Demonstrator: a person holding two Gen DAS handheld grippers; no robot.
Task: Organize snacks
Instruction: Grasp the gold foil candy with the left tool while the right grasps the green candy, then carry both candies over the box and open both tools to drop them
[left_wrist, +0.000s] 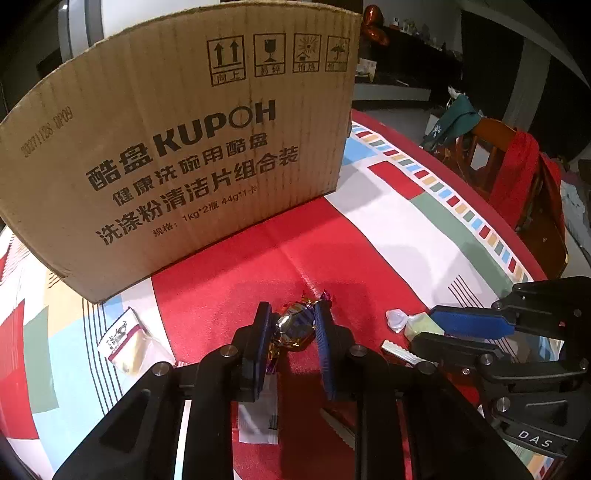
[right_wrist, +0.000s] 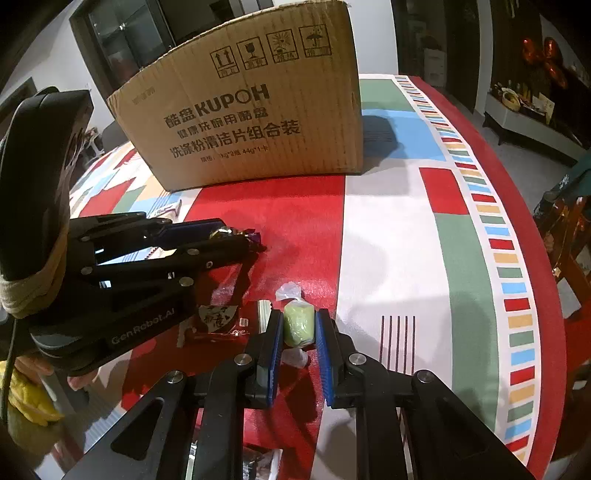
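Both tools grip candies on the counter (left_wrist: 388, 229): left tool (left_wrist: 291, 325) the foil candy (left_wrist: 293, 326), right tool (right_wrist: 299, 328) the green candy (right_wrist: 298, 325). Nothing is boxed yet; the cardboard box (left_wrist: 177, 147) fills the upper left, and the white packet (left_wrist: 129, 341) and red packet (right_wrist: 221, 325) seem left.

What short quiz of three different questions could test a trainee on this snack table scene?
1. True or false: the left hand-held gripper is closed on a foil-wrapped candy.
2. Which colour is the candy in the right hand-held gripper? A red, B pale green, C blue.
3. Fill in: behind both candies stands a cardboard ____.

Key: 1 true; 2 B; 3 box.
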